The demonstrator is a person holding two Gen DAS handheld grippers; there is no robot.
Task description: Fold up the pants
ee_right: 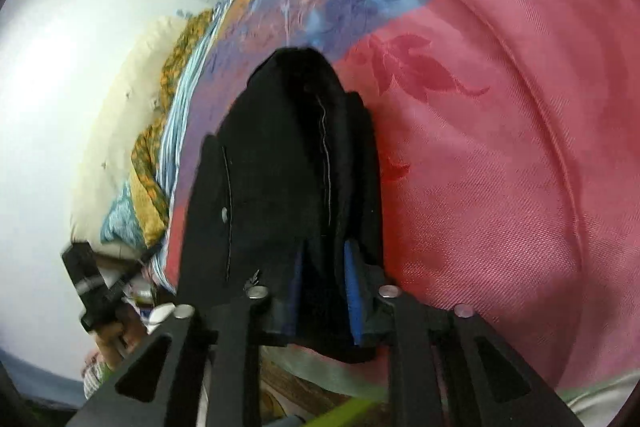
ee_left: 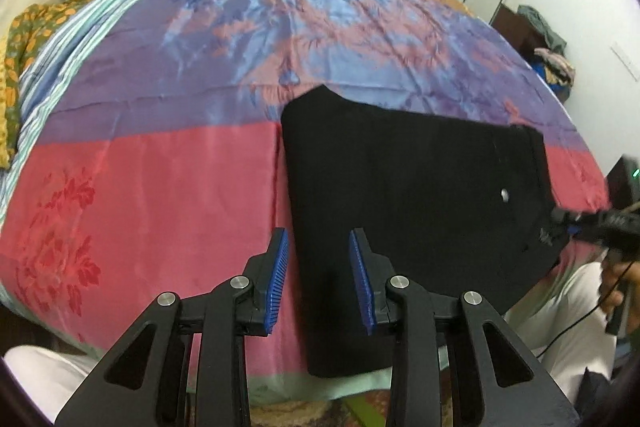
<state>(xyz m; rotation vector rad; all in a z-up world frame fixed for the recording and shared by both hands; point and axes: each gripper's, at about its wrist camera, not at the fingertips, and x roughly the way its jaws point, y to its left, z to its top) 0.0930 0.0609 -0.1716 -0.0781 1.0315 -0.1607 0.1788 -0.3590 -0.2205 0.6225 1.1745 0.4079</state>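
Nearest the left wrist camera, the left gripper is seen with its blue pads parted and nothing between them; it hangs above the near left edge of the black pants, released. The pants lie folded into a compact dark panel on the bed, on its pink and purple cover, near the front edge, one corner reaching over it. A small silver button shows on the upper layer.

In the right wrist view, the right gripper is buried in dark cloth at the pants' right end. Fabric is seen between the blue pads, but whether it is pinched or merely lying there cannot be told.

The main risk is judged to be the fold being pulled apart: if the right jaws are drawn away with cloth caught, the top layer may be dragged askew or the bundle slid off the bed's edge. With the left jaws free, nothing pins the far side.

The left gripper is pitched steeply downward over the bed. The right is angled down too, rolled sideways, with a hand seen behind it.
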